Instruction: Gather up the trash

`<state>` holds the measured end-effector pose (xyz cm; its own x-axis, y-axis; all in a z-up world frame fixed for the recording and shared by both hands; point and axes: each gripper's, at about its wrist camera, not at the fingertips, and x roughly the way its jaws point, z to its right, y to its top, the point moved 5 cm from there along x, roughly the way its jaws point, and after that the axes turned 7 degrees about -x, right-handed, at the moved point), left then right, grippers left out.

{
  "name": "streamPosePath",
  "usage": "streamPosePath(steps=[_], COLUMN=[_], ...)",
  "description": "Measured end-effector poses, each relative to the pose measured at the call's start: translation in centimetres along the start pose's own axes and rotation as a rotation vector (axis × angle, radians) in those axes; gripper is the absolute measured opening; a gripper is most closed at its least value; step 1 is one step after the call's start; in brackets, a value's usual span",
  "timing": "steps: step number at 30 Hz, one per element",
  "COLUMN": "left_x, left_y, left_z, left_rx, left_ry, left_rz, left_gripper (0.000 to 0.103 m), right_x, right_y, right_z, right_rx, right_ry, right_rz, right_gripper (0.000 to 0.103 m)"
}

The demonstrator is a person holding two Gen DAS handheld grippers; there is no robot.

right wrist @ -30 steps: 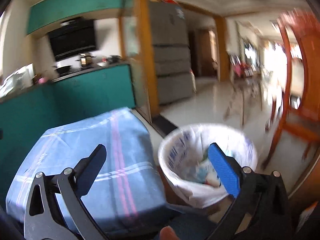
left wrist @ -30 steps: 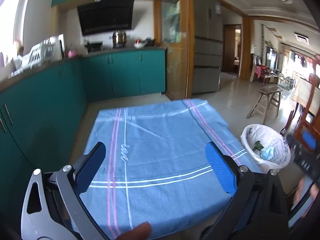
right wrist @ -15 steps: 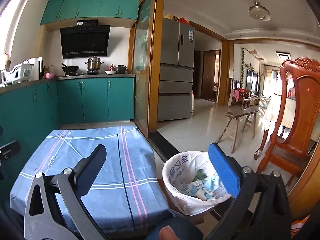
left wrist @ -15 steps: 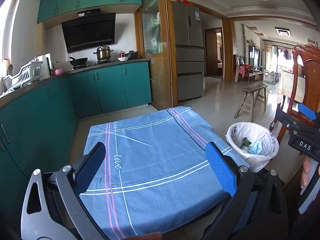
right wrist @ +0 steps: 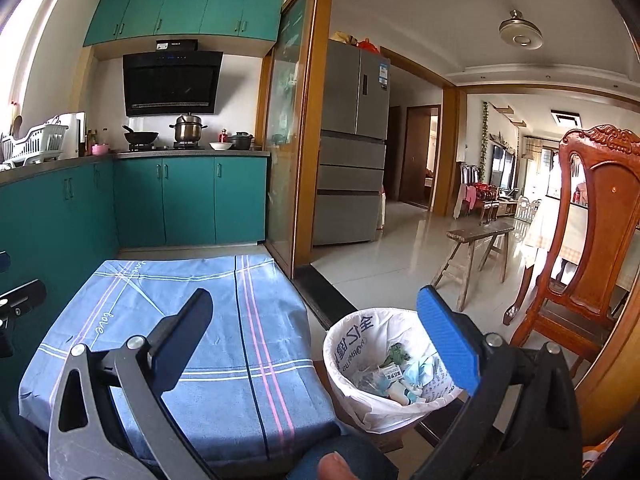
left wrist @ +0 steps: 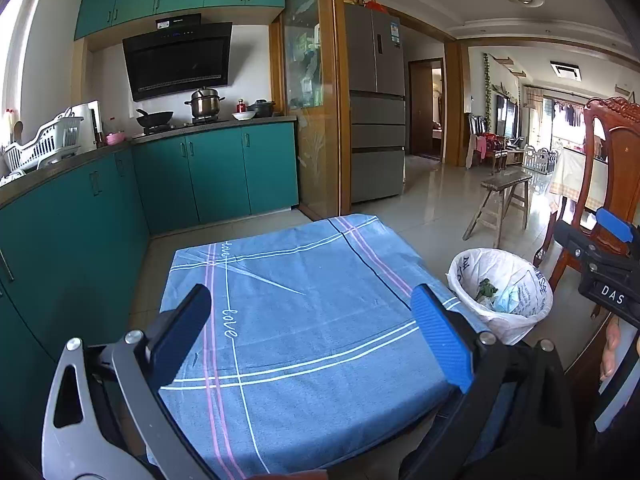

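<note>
A bin lined with a white printed bag [right wrist: 376, 376] stands on the floor right of the table and holds several bits of trash [right wrist: 396, 376]; it also shows in the left wrist view [left wrist: 500, 292]. My left gripper [left wrist: 316, 336] is open and empty above the blue cloth [left wrist: 304, 312] on the table. My right gripper [right wrist: 316, 344] is open and empty, held above the table's right edge and the bin. The right gripper also shows at the right edge of the left wrist view [left wrist: 608, 256]. No trash shows on the cloth.
Teal cabinets [left wrist: 68, 232] line the left and the far wall. A wooden chair [right wrist: 588, 248] stands right of the bin, and a low wooden stool [right wrist: 476, 256] beyond it. A grey fridge [right wrist: 352, 160] stands past the glass sliding door.
Both grippers have lifted and pulled back, so the views level out and show more of the room. The right gripper has swung away from over the bin. Both stay open.
</note>
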<state>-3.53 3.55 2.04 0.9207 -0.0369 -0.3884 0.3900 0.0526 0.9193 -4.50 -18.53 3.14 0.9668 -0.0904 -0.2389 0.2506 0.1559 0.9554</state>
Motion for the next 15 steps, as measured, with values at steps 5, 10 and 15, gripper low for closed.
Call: streamPosePath(steps=[5,10,15], left_x=[0.17,0.36,0.69], left_y=[-0.05,-0.17,-0.36], left_z=[0.13,0.12,0.05], left_rx=[0.003,0.004,0.003], left_ry=[-0.004,-0.003,-0.003], left_rz=[-0.003,-0.01,-0.016], left_gripper=[0.1,0.1,0.1], right_x=[0.25,0.44,0.79], right_y=[-0.06,-0.09,-0.28], right_z=[0.12,-0.04,-0.17], right_rx=[0.005,0.0,-0.003], right_ry=[-0.003,-0.004,-0.005], right_rz=[-0.008,-0.013,-0.021], right_gripper=[0.1,0.1,0.1])
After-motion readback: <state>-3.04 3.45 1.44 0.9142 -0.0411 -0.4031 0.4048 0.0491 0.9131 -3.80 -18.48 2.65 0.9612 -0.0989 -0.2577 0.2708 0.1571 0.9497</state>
